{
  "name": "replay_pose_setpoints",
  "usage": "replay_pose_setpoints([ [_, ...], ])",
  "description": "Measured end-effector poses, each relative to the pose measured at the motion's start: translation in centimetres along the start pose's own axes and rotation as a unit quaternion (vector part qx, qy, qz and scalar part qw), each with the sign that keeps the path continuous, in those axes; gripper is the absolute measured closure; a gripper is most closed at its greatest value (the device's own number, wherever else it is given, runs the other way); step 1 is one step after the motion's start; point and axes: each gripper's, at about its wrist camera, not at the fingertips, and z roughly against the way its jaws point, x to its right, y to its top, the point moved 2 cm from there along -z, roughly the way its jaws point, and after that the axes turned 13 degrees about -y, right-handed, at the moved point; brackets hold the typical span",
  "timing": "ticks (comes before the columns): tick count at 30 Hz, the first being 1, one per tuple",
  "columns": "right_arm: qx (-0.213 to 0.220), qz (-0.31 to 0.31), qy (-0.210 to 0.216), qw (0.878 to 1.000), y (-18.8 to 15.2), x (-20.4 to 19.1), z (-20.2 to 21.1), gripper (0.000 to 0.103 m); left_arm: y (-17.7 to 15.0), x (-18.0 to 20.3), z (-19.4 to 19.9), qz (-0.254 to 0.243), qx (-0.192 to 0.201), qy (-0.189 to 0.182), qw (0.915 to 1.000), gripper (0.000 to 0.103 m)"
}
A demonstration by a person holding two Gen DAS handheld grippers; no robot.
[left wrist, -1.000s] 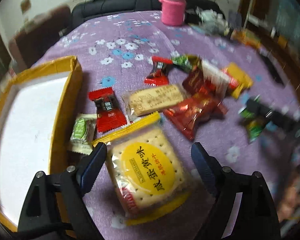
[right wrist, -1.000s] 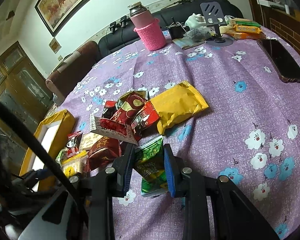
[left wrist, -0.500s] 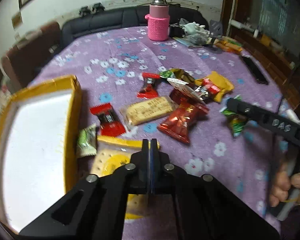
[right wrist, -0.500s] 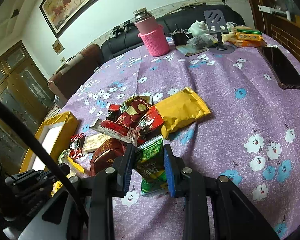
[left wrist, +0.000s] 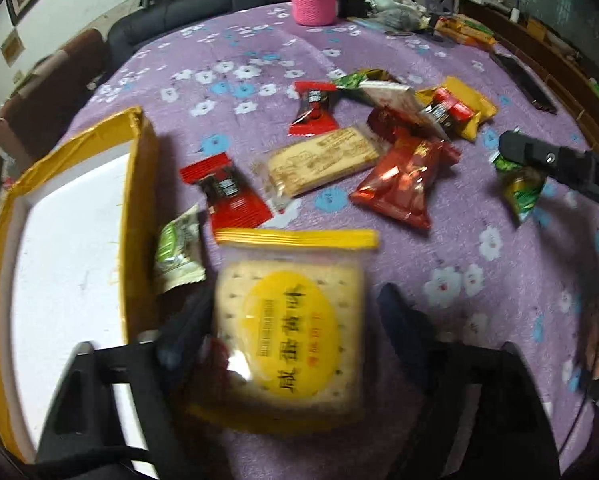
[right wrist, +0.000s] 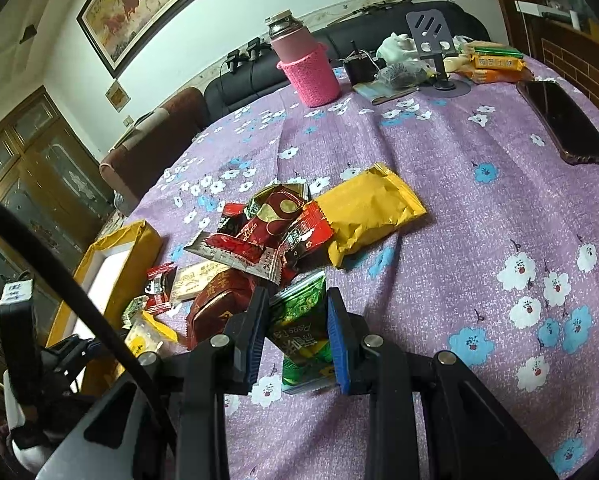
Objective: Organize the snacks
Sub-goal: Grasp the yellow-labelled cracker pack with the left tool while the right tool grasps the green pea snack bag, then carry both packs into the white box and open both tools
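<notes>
Your left gripper (left wrist: 291, 312) has its jaws spread wide, 1 finger each side of the square clear-wrapped cracker pack with the yellow round label (left wrist: 289, 320); the frame is blurred there, so I can't tell if the fingers touch it. The pack looks tilted, its yellow sealed edge pointing away from you. Your right gripper (right wrist: 295, 336) has its 2 blue-padded fingers (right wrist: 336, 344) closed onto the green foil snack packet (right wrist: 305, 336), which shows between the pads with its lower end over the purple floral tablecloth (right wrist: 479, 208). Just left of the cracker pack, a small pale green wrapped candy (left wrist: 177, 248) sits against the outer wall of the yellow-rimmed white-bottomed cardboard box (left wrist: 133, 184); the box floor shows bare white. Beyond the cracker pack: a red candy wrapper with black centre (left wrist: 225, 192), a long clear-wrapped biscuit bar (left wrist: 319, 160), a shiny dark red foil packet (left wrist: 403, 178), a second red candy (left wrist: 313, 108). From the right wrist, the pile ahead of the fingers is overlapping red wrappers with a flat yellow foil packet (right wrist: 369, 212) touching its right side. Far edge: a flask in a pink knitted sleeve (right wrist: 305, 68), a grey phone stand (right wrist: 435, 44), a black smartphone (right wrist: 561, 120) lying flat, well apart from the snacks.
</notes>
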Motion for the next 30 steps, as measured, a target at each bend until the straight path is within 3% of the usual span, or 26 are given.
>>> replay_pose_setpoints([
  [3, 0.0, -0.001, 0.004, 1.0, 0.0, 0.1, 0.2, 0.075, -0.6, 0.6, 0.2, -0.018, 0.006, 0.008, 0.9998, 0.033],
  [7, 0.012, 0.004, 0.005, 1.0, 0.1, -0.2, 0.7, 0.075, -1.2, 1.1, 1.5, 0.007, 0.03, -0.024, 0.9992, 0.033],
  [13, 0.031, 0.02, 0.025, 0.999, 0.1, -2.2, 2.5, 0.075, -1.1, -0.4, 7.8, 0.054, 0.102, -0.066, 0.9911, 0.033],
  [20, 0.019, 0.091, 0.107, 0.99, -0.4, -11.7, 4.9, 0.075, -3.1, -7.9, 13.9, 0.115, 0.158, 0.003, 0.9807, 0.033],
  [25, -0.034, 0.138, 0.16, 0.977, -2.1, -19.3, 3.2, 0.076, -6.7, -13.9, 14.2, 0.175, 0.147, 0.053, 0.9722, 0.033],
  [30, -0.069, 0.192, 0.166, 0.965, -5.3, -25.2, 0.8, 0.076, -8.9, -17.3, 13.7, 0.213, 0.132, 0.066, 0.966, 0.033],
])
